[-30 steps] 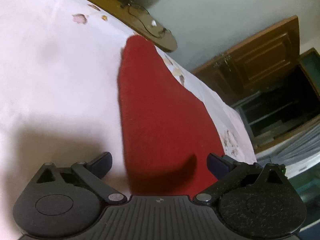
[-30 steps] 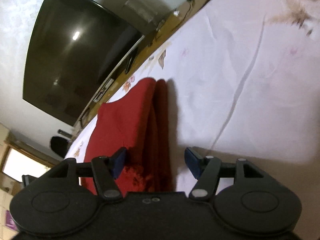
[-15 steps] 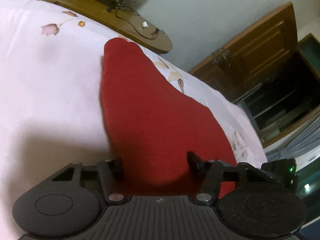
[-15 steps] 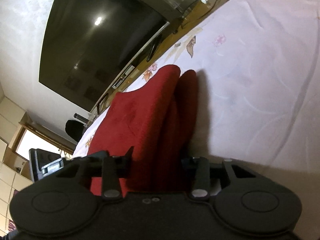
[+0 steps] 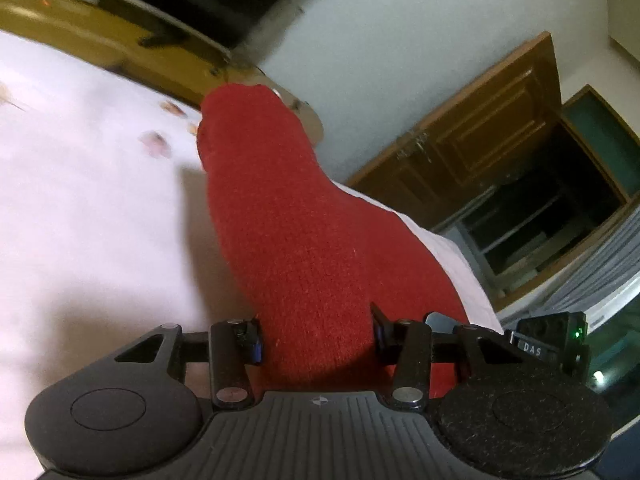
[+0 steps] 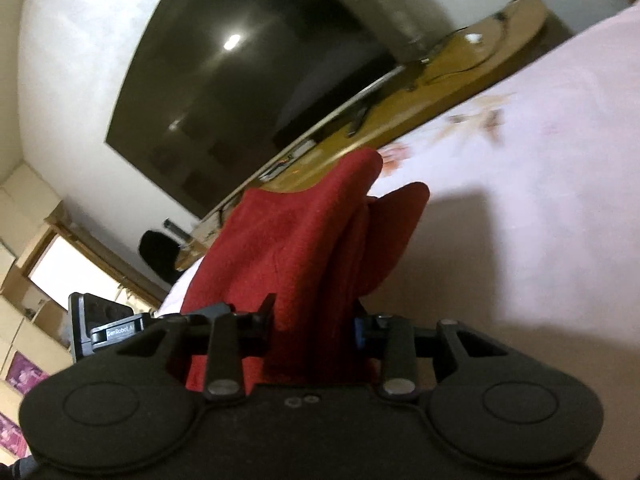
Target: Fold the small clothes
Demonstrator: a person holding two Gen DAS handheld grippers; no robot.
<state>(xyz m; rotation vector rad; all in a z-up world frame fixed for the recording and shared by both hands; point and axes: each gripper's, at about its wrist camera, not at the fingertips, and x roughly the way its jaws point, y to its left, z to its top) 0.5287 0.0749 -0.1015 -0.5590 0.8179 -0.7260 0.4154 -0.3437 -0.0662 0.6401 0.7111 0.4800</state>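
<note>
A red knitted garment (image 5: 288, 220) lies on a white flowered bedsheet (image 5: 80, 220), with its near end lifted off the sheet. My left gripper (image 5: 316, 336) has that near edge bunched between its fingers; the jaws are still closing and the pads press into the cloth. In the right wrist view the same red garment (image 6: 288, 240) hangs in folds from my right gripper (image 6: 314, 320). Its jaws are closing too, pinching the cloth. The far end of the garment still rests on the bedsheet (image 6: 540, 200).
A wooden board (image 6: 460, 68) runs along the bed's far edge, with a large dark TV (image 6: 240, 80) on the wall behind it. A brown wooden cabinet (image 5: 480, 140) and open shelves (image 5: 540, 232) stand to the right. Bare sheet lies on both sides of the garment.
Both grippers went from wide open around the garment's near edge to pinching it. They then rose and moved forward, lifting that end off the sheet.
</note>
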